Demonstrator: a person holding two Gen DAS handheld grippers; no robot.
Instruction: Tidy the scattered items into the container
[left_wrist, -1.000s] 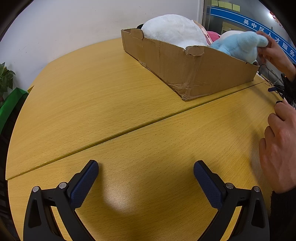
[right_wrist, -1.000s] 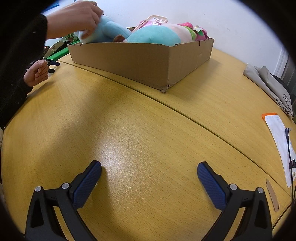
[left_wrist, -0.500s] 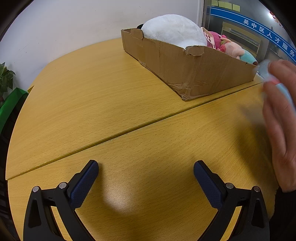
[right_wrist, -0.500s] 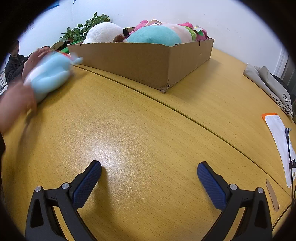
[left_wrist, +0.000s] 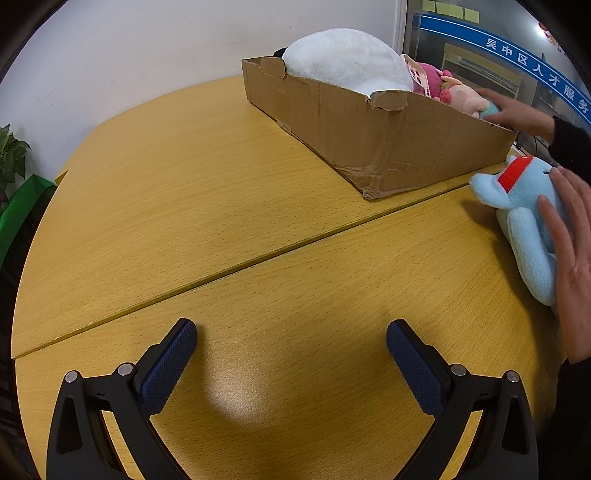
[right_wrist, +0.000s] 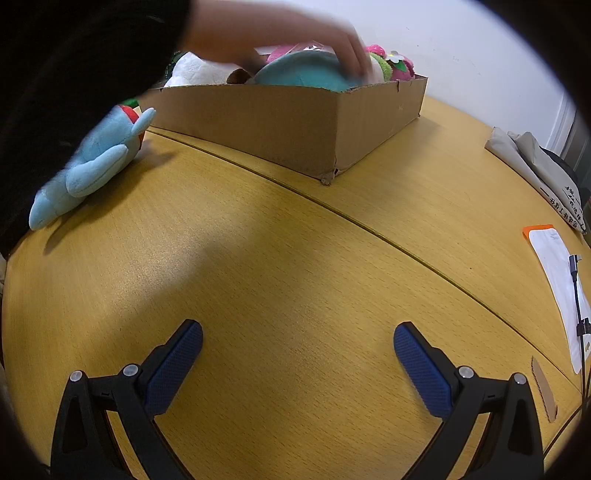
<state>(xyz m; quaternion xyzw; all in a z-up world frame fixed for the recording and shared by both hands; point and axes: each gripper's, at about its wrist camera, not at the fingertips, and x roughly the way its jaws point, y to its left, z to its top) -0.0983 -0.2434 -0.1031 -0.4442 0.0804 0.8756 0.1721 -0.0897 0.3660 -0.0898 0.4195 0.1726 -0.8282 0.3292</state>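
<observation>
Since 0.5 s ago the light-blue plush (left_wrist: 524, 221) has gone from mid-air in a hand to lying on the table (left_wrist: 258, 206), just beside the near corner of the cardboard box (left_wrist: 388, 136); a second hand has come in over the box.

Near: left gripper (left_wrist: 291, 354) and right gripper (right_wrist: 298, 356) both sit low over bare tabletop, fingers spread wide, holding nothing (blue pads visible on all 4 fingers).

Mid: plush lies on its side with a red patch at the box end. A bare hand (left_wrist: 569, 258) rests flat on it in the left view. In the right view the plush (right_wrist: 92, 162) is partly hidden by a dark sleeve (right_wrist: 74, 74).

Far: box is packed with a white plush (left_wrist: 343, 59), a teal plush (right_wrist: 306, 74) and pink toys (left_wrist: 439, 83). The other hand (right_wrist: 280, 33) (motion-blurred) is on the teal plush.
</observation>
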